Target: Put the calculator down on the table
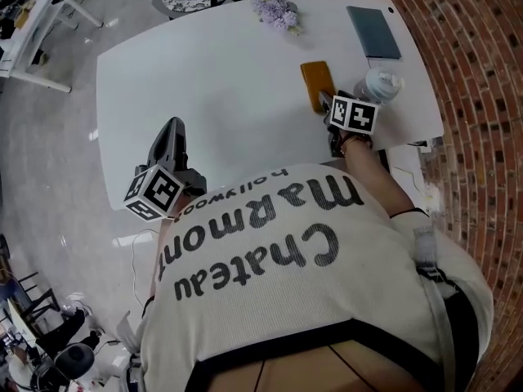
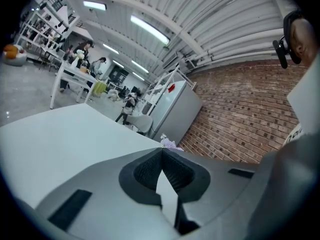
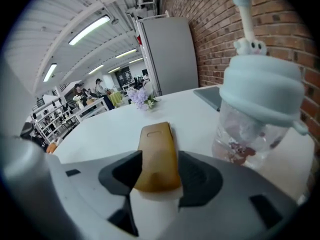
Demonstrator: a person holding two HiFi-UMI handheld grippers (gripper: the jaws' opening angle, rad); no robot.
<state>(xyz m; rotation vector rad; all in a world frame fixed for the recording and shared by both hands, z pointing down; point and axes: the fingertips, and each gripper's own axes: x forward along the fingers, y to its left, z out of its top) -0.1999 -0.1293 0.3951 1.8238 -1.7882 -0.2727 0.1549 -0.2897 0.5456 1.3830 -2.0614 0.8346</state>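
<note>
The calculator point(image 1: 316, 82), in an orange-brown cover, lies flat on the white table point(image 1: 204, 80) at its right side. My right gripper point(image 1: 326, 104) is at the calculator's near end. In the right gripper view the calculator point(image 3: 156, 139) fills the gap between the jaws, and both dark pads of the gripper point(image 3: 160, 155) touch its long edges. My left gripper point(image 1: 173, 127) hovers low over the table's front left, far from the calculator. Its jaws point(image 2: 161, 154) meet at the tips with nothing between them.
A clear bottle with a pale blue lid point(image 1: 380, 86) point(image 3: 260, 114) stands just right of the calculator, close to my right gripper. A grey-green flat case point(image 1: 373, 31) and lilac flowers point(image 1: 278, 11) lie at the far edge. A brick wall point(image 1: 474, 96) runs along the right.
</note>
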